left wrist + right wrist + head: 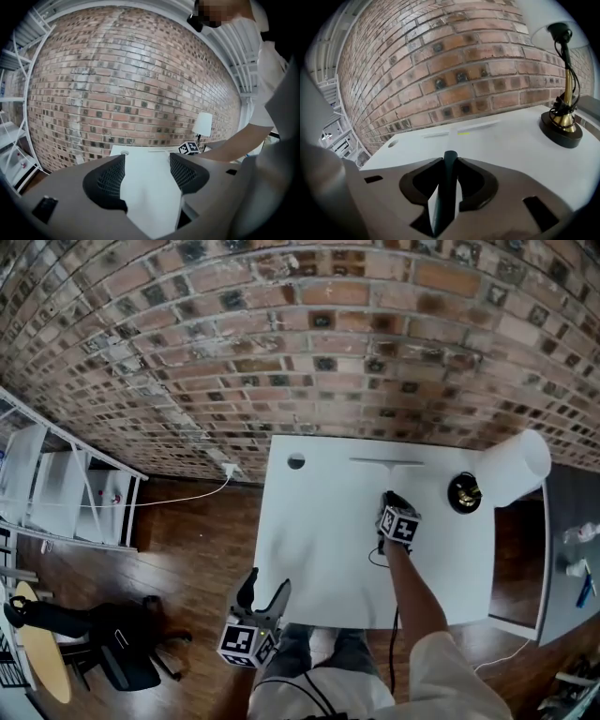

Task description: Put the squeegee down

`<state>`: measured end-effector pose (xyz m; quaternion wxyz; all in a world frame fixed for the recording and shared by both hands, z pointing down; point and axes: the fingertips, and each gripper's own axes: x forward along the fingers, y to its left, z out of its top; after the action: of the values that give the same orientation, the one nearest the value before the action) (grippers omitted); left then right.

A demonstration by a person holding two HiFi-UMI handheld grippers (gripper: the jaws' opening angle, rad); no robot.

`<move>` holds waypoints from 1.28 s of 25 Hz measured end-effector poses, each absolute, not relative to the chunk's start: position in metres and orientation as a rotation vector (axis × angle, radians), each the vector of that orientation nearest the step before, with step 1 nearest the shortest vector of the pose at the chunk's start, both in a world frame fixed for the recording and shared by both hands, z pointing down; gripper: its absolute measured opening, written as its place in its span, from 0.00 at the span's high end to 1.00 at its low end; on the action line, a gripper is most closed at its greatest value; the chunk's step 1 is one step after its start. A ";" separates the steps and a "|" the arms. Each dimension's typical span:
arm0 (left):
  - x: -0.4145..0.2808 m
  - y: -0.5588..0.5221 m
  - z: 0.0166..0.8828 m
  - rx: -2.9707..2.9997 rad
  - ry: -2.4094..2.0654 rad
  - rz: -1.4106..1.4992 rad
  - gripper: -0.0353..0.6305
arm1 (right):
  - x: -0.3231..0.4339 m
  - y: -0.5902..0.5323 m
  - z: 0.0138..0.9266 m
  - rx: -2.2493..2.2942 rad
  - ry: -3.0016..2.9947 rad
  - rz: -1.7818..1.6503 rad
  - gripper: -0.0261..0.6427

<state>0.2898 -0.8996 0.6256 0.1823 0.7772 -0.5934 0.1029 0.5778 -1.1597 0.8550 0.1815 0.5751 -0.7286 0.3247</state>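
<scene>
Our left claw [147,165] stands wide with nothing held (only the white table [150,201] shows between its pads). Our right claw [450,161], over the table, is clamped tight on the dark teal squeegee [446,199], which sits narrow between its pads. Ahead and right of this claw stands a lamp [561,123], with a brick wall [454,70] beyond.

White counter [323,549] against a brick wall [281,343], lamp [514,468] near its right edge. On the floor [192,545], left: a white shelf [56,493] and perhaps a dark chair [127,652].
</scene>
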 end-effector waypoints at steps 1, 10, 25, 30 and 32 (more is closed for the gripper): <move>0.290 -0.897 0.627 2.188 -1.676 0.294 0.52 | 0.579 -1.160 0.860 1.617 -2.038 0.911 0.78; 0.303 -0.902 0.622 2.231 -1.654 0.287 0.52 | 0.576 -1.156 0.814 1.654 -2.125 0.777 0.47; 0.353 -0.932 0.547 2.573 -1.636 0.102 0.52 | 0.561 -0.985 0.540 1.692 -2.714 0.094 0.38; 0.370 -0.925 0.511 2.648 -1.665 0.052 0.49 | 0.565 -0.951 0.508 1.742 -2.745 0.001 0.34; 0.372 -0.923 0.508 2.642 -1.671 0.032 0.48 | 0.566 -0.944 0.513 1.765 -2.677 0.000 0.34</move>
<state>0.3721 -0.9232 0.5076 0.0076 0.8452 -0.5344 0.0103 0.5662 -0.9443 0.5130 -0.0325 0.5500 -0.8345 0.0000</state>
